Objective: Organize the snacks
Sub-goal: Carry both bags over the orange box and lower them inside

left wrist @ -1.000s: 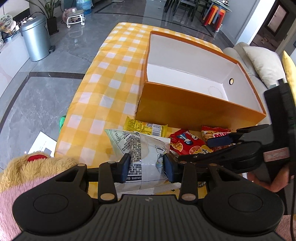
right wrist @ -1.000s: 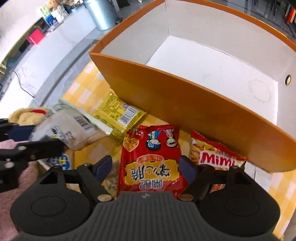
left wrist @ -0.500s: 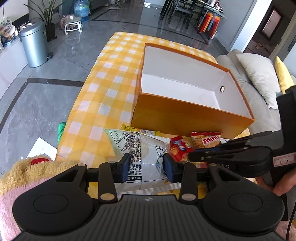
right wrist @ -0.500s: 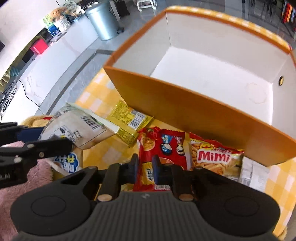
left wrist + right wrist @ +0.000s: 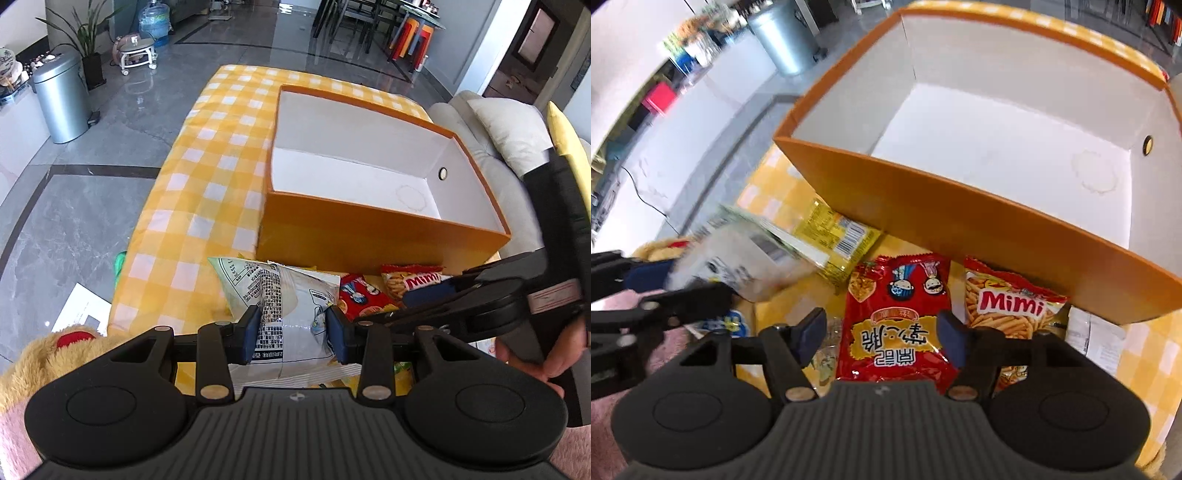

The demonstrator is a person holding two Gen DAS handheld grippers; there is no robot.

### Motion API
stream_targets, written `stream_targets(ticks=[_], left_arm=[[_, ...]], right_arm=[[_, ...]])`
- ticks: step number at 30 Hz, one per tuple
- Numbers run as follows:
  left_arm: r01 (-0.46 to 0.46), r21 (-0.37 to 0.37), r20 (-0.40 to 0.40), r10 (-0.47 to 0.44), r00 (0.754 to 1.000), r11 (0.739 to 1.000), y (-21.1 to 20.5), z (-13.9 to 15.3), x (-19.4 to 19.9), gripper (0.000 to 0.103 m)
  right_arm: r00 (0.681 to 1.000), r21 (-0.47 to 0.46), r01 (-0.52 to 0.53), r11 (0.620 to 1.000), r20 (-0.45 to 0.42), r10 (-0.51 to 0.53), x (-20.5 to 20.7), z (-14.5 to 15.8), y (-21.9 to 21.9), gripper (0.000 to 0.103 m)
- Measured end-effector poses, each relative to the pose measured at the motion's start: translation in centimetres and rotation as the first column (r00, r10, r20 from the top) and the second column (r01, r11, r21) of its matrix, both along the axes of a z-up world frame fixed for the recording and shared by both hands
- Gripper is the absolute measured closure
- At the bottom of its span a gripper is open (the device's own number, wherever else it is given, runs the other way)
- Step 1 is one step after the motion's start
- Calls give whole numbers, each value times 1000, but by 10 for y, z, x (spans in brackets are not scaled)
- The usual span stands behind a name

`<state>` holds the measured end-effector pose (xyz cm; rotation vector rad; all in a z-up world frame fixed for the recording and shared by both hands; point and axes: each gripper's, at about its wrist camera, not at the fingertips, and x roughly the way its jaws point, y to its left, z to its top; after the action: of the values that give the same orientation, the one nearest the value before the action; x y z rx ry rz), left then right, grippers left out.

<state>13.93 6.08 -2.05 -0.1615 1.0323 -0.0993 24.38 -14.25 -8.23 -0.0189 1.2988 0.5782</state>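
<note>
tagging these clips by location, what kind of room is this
Most likely a home living and dining area: a sofa with cushions beside the table with the yellow checked cloth, dining chairs and stools at the back, and a potted plant by a pedal bin.

glossy foil red snack bag (image 5: 897,317), matt cardboard orange box (image 5: 369,236), checked cloth tablecloth (image 5: 207,192)

**Two wrist cameras, one table end**

The left wrist view looks forward and down from above the table's near edge, along its fingers, taking in the whole orange box (image 5: 373,236) and the room beyond. The right wrist view sits lower and closer, facing the same box (image 5: 979,229) from its right. Both share the box and the red snack packet (image 5: 894,321) in front.
</note>
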Motion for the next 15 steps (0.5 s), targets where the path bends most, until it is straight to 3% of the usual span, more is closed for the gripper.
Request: stream_targets(ticks=[6, 9, 13, 15], left_arm=[[-22, -8, -12, 22, 1000, 1000, 8, -2, 1, 59], [-21, -20, -27, 20, 999, 1000, 9, -5, 3, 59], [-26, -24, -31, 25, 999, 999, 12, -6, 5, 59], [-27, -26, -34, 26, 999, 999, 12, -6, 5, 59]], right_arm=[[997, -87, -4, 996, -79, -3, 18, -26, 15, 32], [993, -86, 0, 996, -120, -10, 26, -34, 19, 27], [986, -96, 5, 995, -163, -21, 30, -48, 22, 28], [985, -95, 24, 995, -165, -40, 31, -51, 20, 35]])
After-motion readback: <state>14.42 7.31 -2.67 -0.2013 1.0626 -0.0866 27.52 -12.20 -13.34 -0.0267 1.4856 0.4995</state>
